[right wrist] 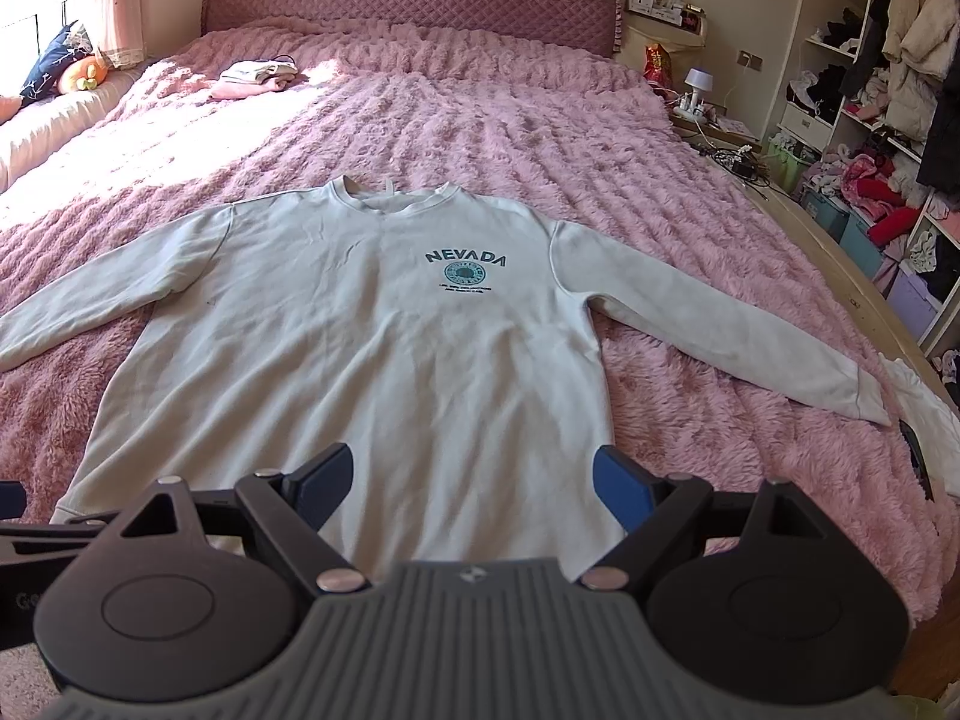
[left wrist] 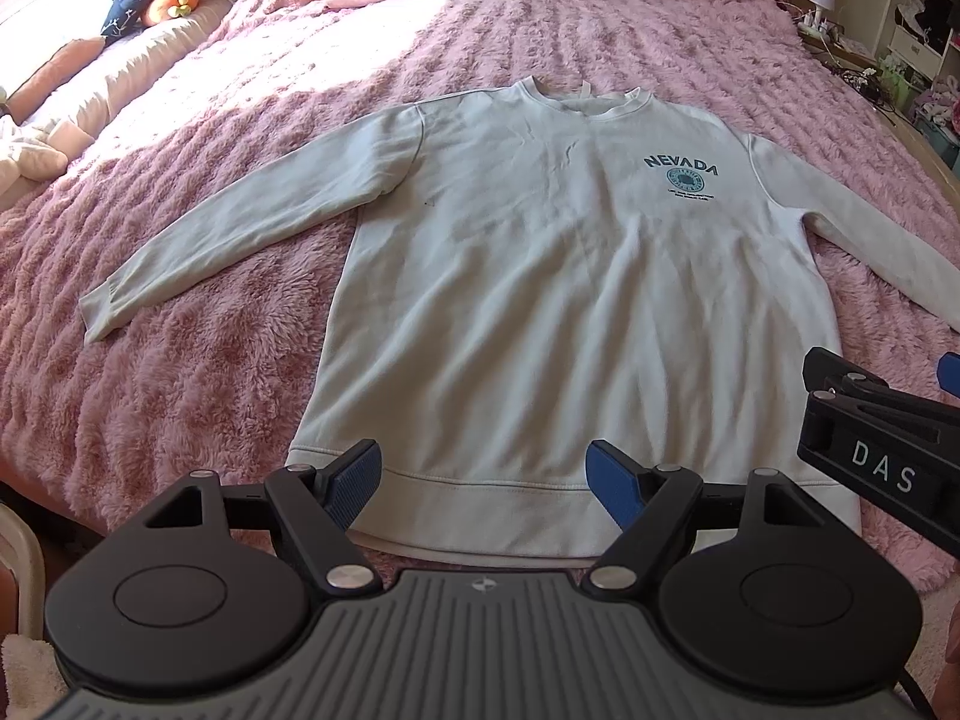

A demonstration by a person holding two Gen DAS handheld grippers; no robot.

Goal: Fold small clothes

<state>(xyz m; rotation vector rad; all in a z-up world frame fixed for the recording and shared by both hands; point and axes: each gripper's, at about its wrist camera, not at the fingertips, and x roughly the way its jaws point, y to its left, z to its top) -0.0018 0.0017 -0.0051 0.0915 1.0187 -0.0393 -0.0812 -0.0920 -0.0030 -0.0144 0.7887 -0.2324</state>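
A pale long-sleeved sweatshirt [left wrist: 528, 276] [right wrist: 360, 348] with "NEVADA" printed on the chest lies flat and face up on the pink fluffy bedspread [left wrist: 240, 120] [right wrist: 480, 120], both sleeves spread out to the sides. My left gripper [left wrist: 483, 483] hovers open over the bottom hem, blue pads wide apart, nothing between them. My right gripper [right wrist: 474, 480] is also open above the lower body of the sweatshirt, holding nothing. Part of the right gripper shows at the right edge of the left wrist view.
Folded clothes [right wrist: 258, 75] lie near the head of the bed. A padded headboard [right wrist: 414, 6] is behind. Cushions and a plush toy [left wrist: 168, 3] line the window side. Shelves crowded with clothes [right wrist: 888, 120] and a bedside lamp [right wrist: 699, 84] stand on the right.
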